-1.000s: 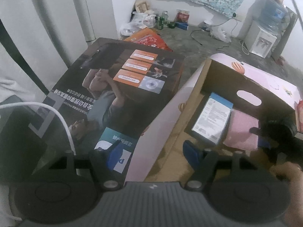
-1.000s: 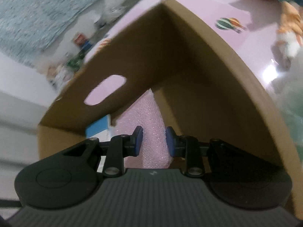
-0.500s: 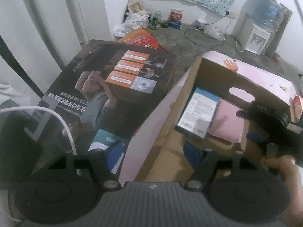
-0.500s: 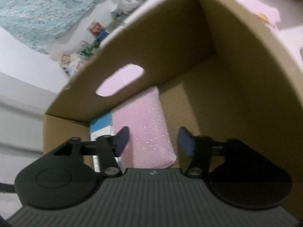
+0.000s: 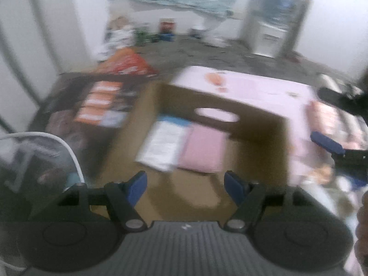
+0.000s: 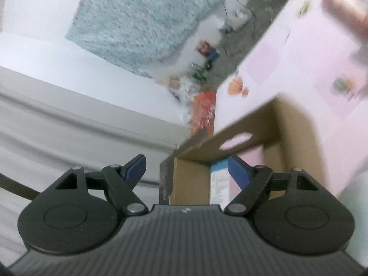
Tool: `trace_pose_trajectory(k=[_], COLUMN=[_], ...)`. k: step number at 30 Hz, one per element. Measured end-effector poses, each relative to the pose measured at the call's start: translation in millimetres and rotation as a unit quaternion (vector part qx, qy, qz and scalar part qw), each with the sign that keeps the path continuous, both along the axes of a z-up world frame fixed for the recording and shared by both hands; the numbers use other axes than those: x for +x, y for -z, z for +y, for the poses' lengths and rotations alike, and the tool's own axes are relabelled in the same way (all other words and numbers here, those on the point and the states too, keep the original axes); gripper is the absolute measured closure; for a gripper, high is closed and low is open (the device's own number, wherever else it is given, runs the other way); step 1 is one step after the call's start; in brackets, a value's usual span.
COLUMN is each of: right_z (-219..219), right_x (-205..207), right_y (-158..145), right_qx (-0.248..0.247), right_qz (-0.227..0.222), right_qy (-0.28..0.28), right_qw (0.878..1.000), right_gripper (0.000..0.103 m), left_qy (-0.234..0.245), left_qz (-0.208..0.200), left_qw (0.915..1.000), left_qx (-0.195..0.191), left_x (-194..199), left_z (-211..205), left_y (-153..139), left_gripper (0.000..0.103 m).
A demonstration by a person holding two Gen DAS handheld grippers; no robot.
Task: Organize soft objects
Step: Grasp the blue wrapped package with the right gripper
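Opening, the right hand-held gripper (image 6: 187,166) has released the pink pad (image 5: 202,150).

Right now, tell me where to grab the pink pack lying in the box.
Take the pink pack by its near short edge, from above. It lies flat on the cardboard box floor, with the white-and-blue pack tight against its left side; bare floor shows at its right.
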State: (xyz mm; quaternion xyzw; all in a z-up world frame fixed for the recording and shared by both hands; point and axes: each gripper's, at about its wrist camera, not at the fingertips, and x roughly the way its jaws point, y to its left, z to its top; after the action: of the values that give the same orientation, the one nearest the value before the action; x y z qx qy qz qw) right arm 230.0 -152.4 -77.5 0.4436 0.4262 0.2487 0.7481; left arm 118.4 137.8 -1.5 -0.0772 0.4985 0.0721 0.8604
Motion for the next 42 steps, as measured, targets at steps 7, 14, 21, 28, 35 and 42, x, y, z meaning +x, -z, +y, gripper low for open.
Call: trace_pose_trajectory(k=[7,14,21,28,35,42], right_z=[-161.3,-300.1,-342.7,-344.2,-342.7,-352.8], right_x=[-15.4,-27.5,-43.4,-41.3,-52.1,-58.3], right_y=[-35.2,6.3,86.8,122.7,144.0,153.9], right_qx=[-0.181,-0.128,0.008,0.078,0.14,0.144], right_qz=[-0.058,0.043,0.145,0.2,0.263,0.277], right_qy=[0.002,0.088,0.181,0.229,0.284,0.313], right_qw=[0.982,0.987,0.973,0.949,0.911,0.897], right_gripper=[0.022,0.022,0.022,0.022,0.022,0.022], left_qy=[0.11,0.14,0.116,0.056,0.005,-0.021], left_qz=[0.011,0.078,0.183,0.254,0.289,0.285], left_qw=[0.9916,0.9722,0.9427,0.9227,0.9225,0.9316], left_qx=[-0.068,-0.171,-0.254,-0.284,-0.256,-0.225], left_x=[26.1,80.4,143.3,172.7,184.4,180.8], left_z=[-135.6,-231.8,-293.7,-336.0,-356.9,-359.3], left_y=[7.0,31.7,71.3,112.7,135.1,142.0], left_gripper=[0.028,0.028,0.027,0.027,0.028,0.055])
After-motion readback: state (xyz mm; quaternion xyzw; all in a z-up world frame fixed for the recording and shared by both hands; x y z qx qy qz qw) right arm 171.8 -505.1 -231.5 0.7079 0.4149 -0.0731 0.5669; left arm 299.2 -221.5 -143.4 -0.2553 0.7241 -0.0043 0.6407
